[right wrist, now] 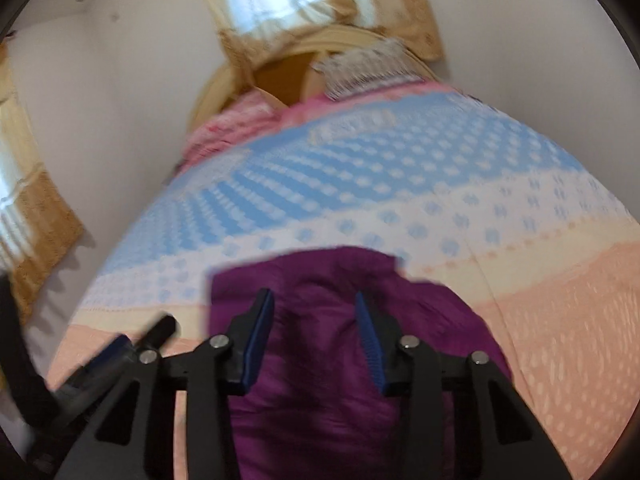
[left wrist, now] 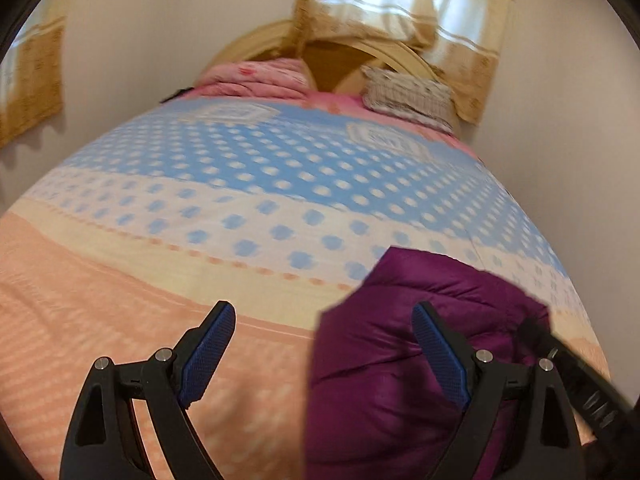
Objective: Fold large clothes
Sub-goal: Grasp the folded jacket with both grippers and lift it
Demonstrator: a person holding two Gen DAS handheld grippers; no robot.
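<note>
A: What do our grippers show?

B: Our left gripper stands wide and empty beside the purple padded jacket. Our right gripper is half-narrowed over it, pads not visibly pinching.

A: Where is the jacket?

B: Bundled at the bedspread's near edge. We risk grabbing only one slippery layer, undoing folds

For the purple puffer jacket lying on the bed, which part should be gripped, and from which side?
Probably the purple jacket's far edge, the straight hem toward the headboard. It lies flat and free on the bedspread, thinner than the puffy middle. Come from above and slightly behind, fingers straddling that edge. The right gripper is already over the bulk; the left gripper is wide open beside it.
</note>
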